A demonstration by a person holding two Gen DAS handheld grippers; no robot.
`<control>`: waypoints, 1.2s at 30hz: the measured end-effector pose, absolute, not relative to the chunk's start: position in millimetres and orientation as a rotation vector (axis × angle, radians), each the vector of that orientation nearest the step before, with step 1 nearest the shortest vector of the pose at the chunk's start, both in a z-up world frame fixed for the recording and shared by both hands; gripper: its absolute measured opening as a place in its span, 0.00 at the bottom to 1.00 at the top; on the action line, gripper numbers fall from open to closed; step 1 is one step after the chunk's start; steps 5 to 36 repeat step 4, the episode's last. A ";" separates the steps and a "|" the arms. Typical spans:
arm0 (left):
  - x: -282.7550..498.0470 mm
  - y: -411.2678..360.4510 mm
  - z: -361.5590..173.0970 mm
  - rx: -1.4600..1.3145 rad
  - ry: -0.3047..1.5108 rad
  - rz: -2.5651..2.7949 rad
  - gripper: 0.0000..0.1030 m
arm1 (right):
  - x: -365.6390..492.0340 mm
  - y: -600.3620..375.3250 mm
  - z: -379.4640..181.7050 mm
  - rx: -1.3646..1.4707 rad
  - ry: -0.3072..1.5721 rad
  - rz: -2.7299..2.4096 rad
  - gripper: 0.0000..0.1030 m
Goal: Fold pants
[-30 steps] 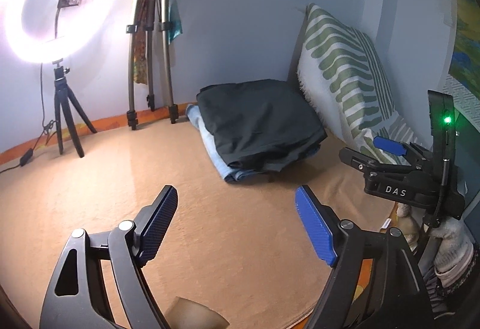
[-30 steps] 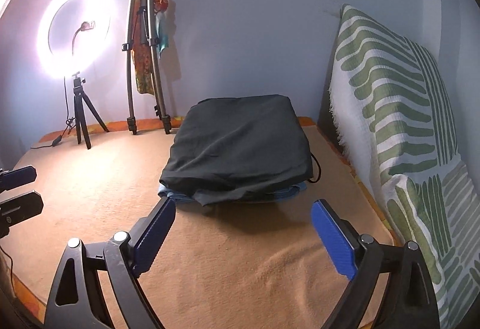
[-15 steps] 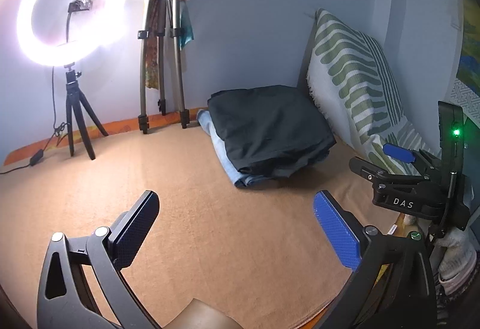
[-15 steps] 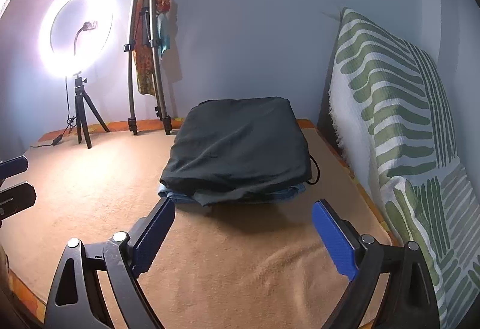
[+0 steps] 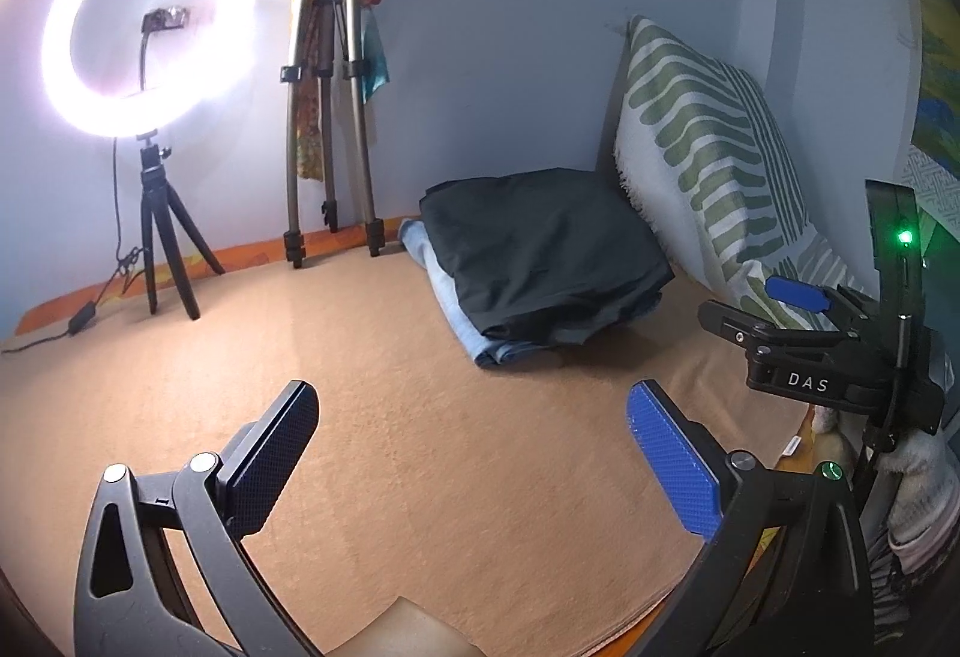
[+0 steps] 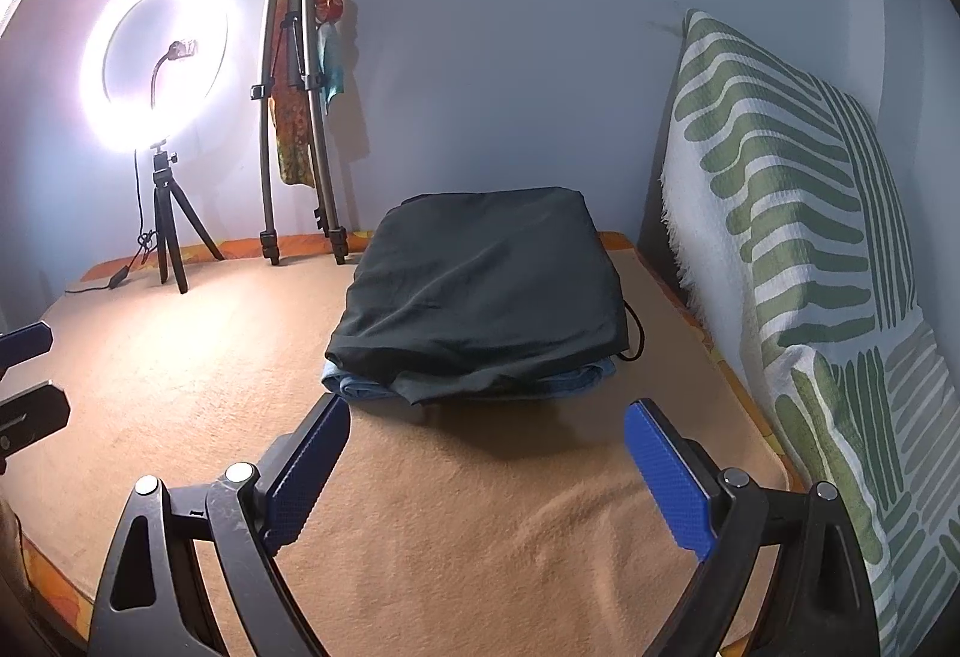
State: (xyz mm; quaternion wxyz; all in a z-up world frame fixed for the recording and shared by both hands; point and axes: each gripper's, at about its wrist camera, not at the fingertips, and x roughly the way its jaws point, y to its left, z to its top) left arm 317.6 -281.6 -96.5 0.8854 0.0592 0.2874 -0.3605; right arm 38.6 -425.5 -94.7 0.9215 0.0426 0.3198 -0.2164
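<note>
Left tool (image 5: 471, 453) and right tool (image 6: 486, 462) both spread wide, empty, low in frame. Dark pants (image 6: 486, 291) folded at centre, atop folded blue garment (image 6: 354, 387) on tan blanket (image 6: 480, 537). Fold apparently complete; next probably fetching another pair.

Left hand-held gripper (image 5: 474, 453): black frame, blue textured pads, silver screws, green LED.

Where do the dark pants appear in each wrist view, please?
Left wrist: dark pants right of centre, folded on a blue garment.
Right wrist: dark pants at centre, just beyond the open gripper.
Shared landmark: ring light, upper left in both.
</note>
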 end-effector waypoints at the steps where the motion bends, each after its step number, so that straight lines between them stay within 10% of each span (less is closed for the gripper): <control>1: 316.5 -281.6 -95.9 0.125 0.593 -0.751 0.99 | 38.5 -425.7 -94.7 0.088 0.656 -0.443 0.92; 36: 315.2 -282.0 -95.0 0.126 0.592 -0.750 0.99 | 39.5 -425.8 -95.2 0.084 0.657 -0.440 0.92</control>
